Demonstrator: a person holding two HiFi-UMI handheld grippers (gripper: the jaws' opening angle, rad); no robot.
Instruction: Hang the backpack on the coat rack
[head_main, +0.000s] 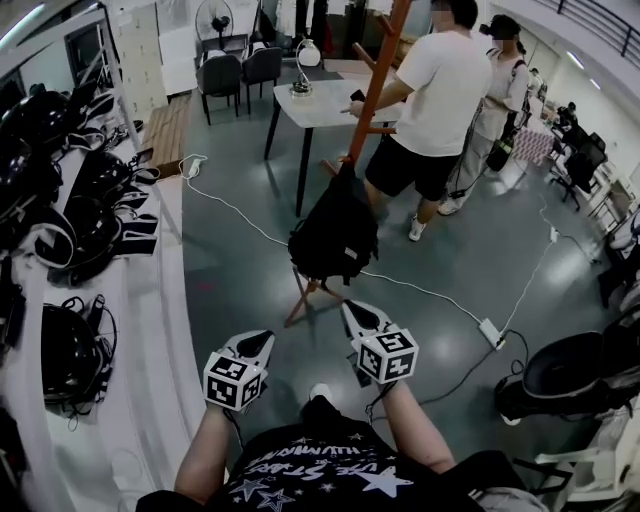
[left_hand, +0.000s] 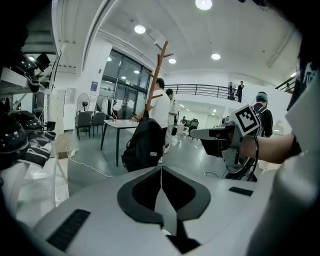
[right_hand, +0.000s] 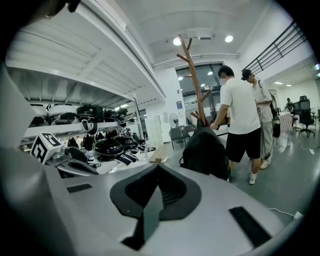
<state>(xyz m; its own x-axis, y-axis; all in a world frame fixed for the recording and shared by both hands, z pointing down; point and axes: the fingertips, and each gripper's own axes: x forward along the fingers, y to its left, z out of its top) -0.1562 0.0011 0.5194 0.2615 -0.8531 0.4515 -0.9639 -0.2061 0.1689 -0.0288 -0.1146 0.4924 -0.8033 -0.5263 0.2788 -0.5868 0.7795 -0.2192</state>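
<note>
The black backpack hangs from the wooden coat rack, low against its pole and above its feet. Both grippers are held apart from it, nearer to me. My left gripper is shut with nothing between its jaws, and my right gripper is shut and empty too. In the left gripper view the closed jaws point at the backpack and rack. In the right gripper view the closed jaws face the backpack under the rack.
Two people stand just behind the rack beside a white table. A white cable and power strip cross the floor at right. Shelves with black helmets line the left. A dark chair sits at right.
</note>
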